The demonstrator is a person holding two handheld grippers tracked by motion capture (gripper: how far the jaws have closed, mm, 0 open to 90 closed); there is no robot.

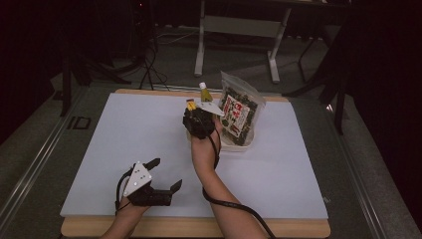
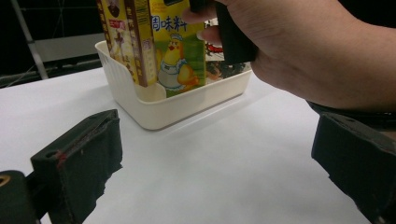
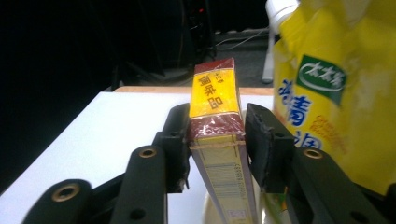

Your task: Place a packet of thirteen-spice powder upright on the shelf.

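While the right claw (image 3: 215,135) grips the upright seasoning box (image 3: 215,100) over the white tub (image 2: 159,112) near the bench's far edge, the left claw (image 1: 164,174) gapes empty, well apart.

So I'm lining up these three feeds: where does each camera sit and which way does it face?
High view: above the person's side, looking forward and down on the white table; both forearms, left gripper open.
Left gripper view: rides the left gripper, low, facing the cream basket and the right hand.
Right gripper view: rides the right gripper, jaws shut on the yellow seasoning box.
Shared: box and basket.
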